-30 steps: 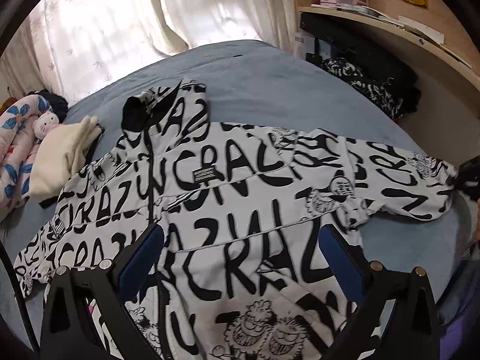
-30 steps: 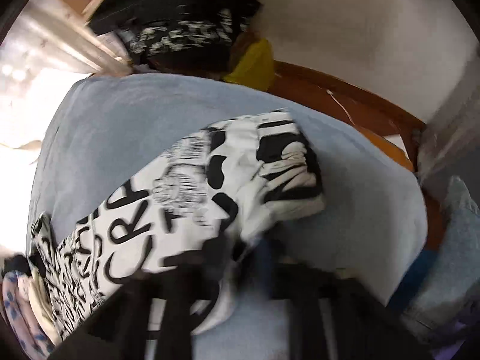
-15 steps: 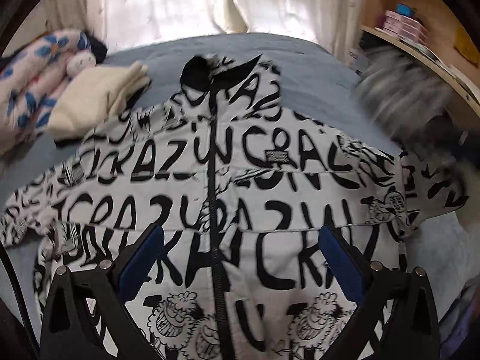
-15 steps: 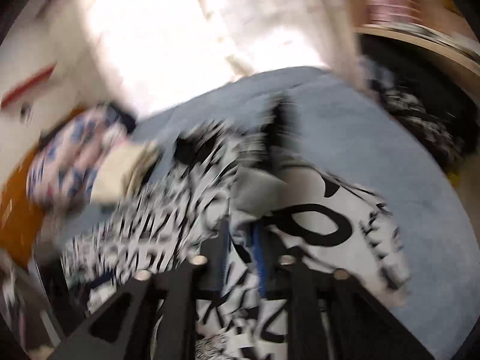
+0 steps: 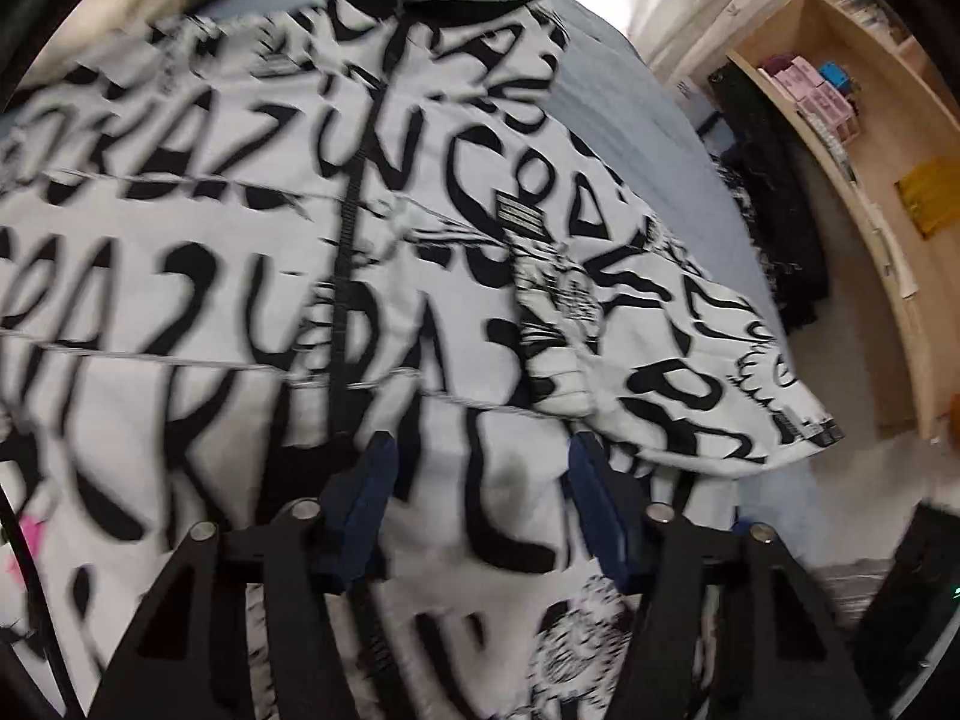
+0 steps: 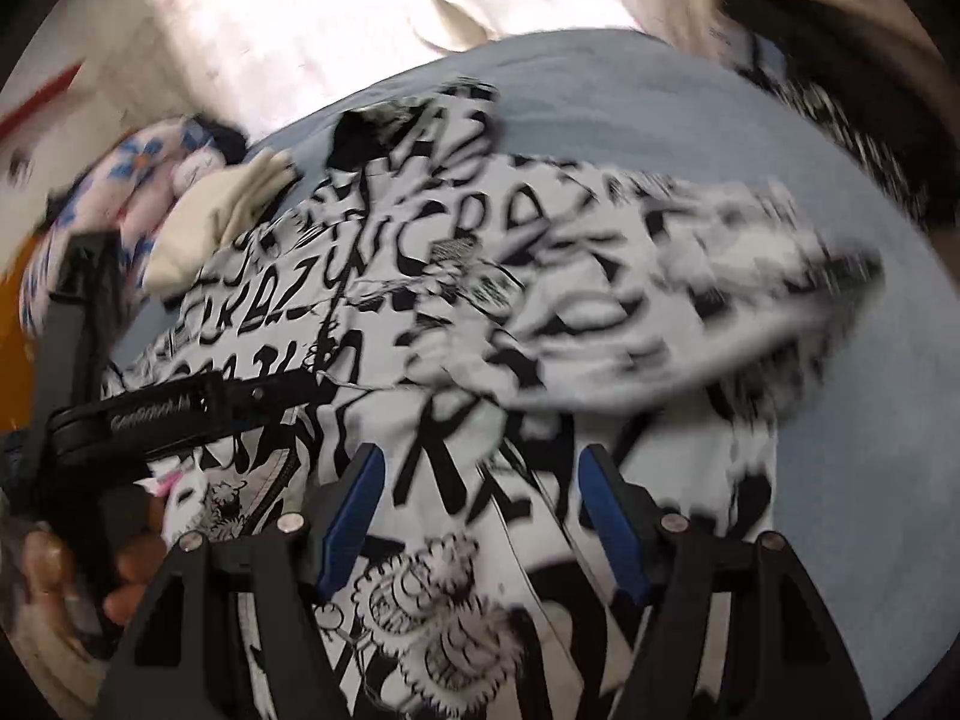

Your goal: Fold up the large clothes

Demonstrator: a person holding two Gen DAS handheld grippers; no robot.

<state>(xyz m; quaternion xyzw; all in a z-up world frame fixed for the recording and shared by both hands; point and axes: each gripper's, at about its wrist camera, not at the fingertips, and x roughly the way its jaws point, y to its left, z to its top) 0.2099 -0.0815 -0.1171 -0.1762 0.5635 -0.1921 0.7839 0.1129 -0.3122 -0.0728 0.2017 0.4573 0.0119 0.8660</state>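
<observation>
Fabric of the white zip-front jacket with black lettering is soft and bulky (sleeve already folded inward) on the blue bed. Left hand-held gripper has been closing, right hand-held gripper opening; both empty. Grip the hem.

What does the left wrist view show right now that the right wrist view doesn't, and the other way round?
Only the left wrist view: the wooden shelf with pink boxes, and the floor beside the bed.

Only the right wrist view: the left tool's black body over the jacket's left side, the fingers holding it, a cream garment and a floral bundle.

Both: the black-and-white lettered jacket on the blue bed, one sleeve folded over its front.
</observation>
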